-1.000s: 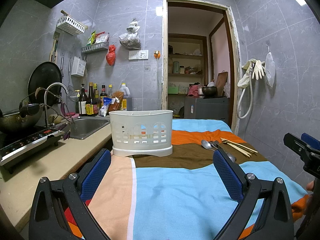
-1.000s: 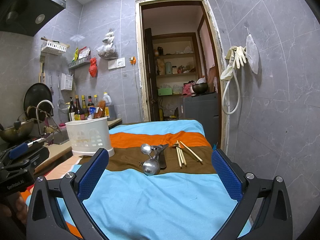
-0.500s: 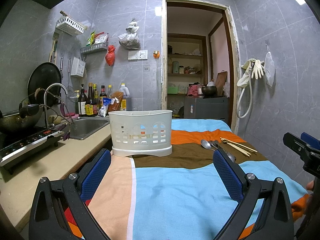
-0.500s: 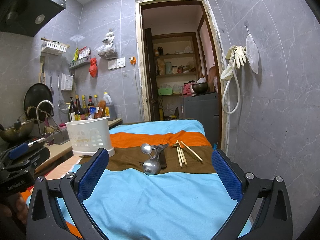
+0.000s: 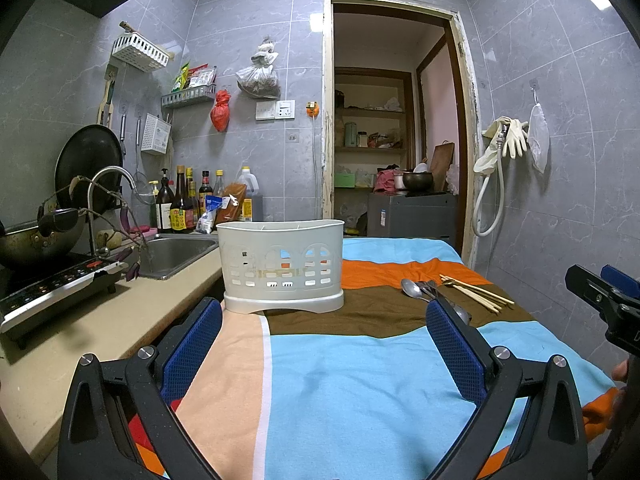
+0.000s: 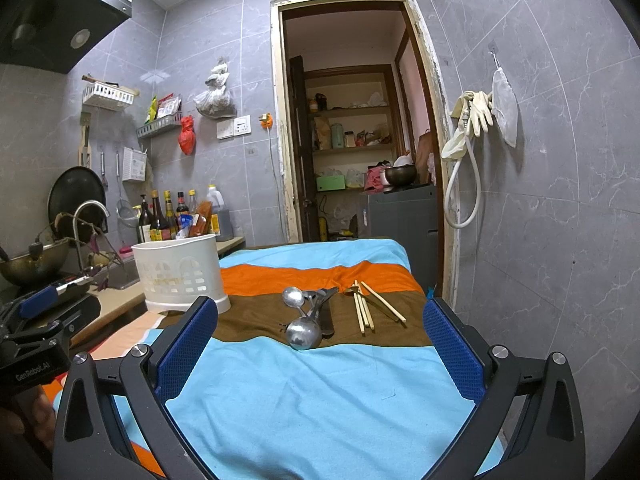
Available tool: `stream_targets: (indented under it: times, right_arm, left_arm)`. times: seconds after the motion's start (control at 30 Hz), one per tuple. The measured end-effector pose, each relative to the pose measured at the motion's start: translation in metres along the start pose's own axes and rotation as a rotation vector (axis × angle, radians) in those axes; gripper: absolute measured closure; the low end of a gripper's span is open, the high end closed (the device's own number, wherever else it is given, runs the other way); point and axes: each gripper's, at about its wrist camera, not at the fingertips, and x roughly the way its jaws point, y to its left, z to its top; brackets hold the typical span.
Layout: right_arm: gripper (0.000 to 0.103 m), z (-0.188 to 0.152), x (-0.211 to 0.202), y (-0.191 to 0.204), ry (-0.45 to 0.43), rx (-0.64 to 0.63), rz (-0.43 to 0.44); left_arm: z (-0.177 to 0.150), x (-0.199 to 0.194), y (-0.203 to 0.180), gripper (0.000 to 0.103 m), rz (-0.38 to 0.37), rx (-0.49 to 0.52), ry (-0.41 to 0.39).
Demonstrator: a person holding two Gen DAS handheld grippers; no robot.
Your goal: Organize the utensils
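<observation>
Both claws gaping empty, the right gripper [image 6: 316, 344] is facing the spoons [image 6: 306, 318] lying lengthwise ahead, right of the caddy [image 6: 178, 272]; left gripper [image 5: 324, 344] is sitting farther.

White slotted caddy [image 6: 180, 274] upright — spoons [image 6: 304, 316], chopsticks [image 6: 370, 306] lie flat beside it

Home kitchen; sink [image 5: 176, 254], wok [image 5: 28, 240] (on cooktop), sauce bottles [image 5: 182, 206], range hood [image 6: 52, 20]

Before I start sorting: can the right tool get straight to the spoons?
Probably yes. The right tool is open and faces the spoons; only bare cloth lies between, and the chopsticks lie apart to one side.
</observation>
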Motion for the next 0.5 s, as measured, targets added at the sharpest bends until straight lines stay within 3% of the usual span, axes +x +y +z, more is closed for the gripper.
stream_targets:
  times: [0.5]
  right_arm:
    - [0.0, -0.0007, 0.0, 0.0002, 0.001, 0.0, 0.0]
  left_arm:
    - [0.0, 0.0, -0.0003, 0.003, 0.001, 0.001, 0.0]
